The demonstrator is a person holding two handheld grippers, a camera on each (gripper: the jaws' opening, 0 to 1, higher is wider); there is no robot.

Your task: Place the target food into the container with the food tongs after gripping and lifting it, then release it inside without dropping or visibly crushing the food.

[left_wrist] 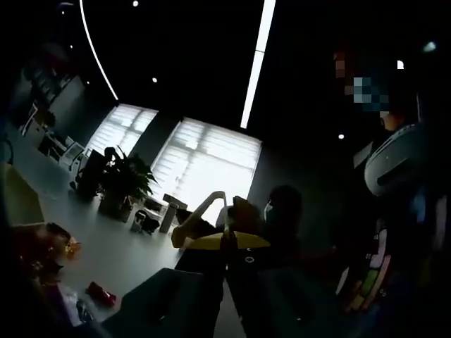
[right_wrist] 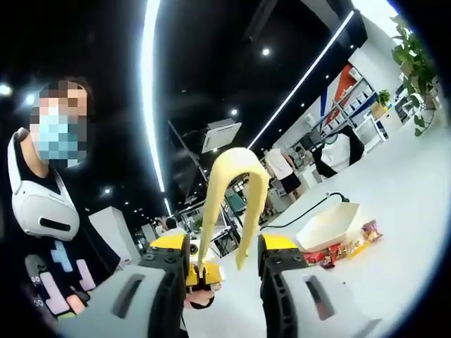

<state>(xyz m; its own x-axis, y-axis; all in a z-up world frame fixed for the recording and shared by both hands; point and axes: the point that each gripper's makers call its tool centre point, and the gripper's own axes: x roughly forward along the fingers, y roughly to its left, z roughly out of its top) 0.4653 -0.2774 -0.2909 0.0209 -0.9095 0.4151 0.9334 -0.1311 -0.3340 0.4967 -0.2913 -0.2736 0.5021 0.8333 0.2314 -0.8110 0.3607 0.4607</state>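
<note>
A: Where are the food tongs (right_wrist: 232,204) right now?

B: In the right gripper view they stand between the jaws of the right gripper (right_wrist: 224,264), pale yellow, bent end up and two arms hanging down. One arm seems pressed against the left jaw; the other hangs short of the right jaw, so I can't tell whether the grip is firm. In the left gripper view the same tongs (left_wrist: 204,215) show beyond the left gripper (left_wrist: 229,243), whose jaws are too dark to read as released or clenched.

A: And the food?

B: Small packets (right_wrist: 345,248) lie on the white table (right_wrist: 409,211) beside a white container (right_wrist: 328,225). They look light and crinkly, probably slippery. I'd pinch one across its middle, gently, since the tongs look springy and thin
</note>
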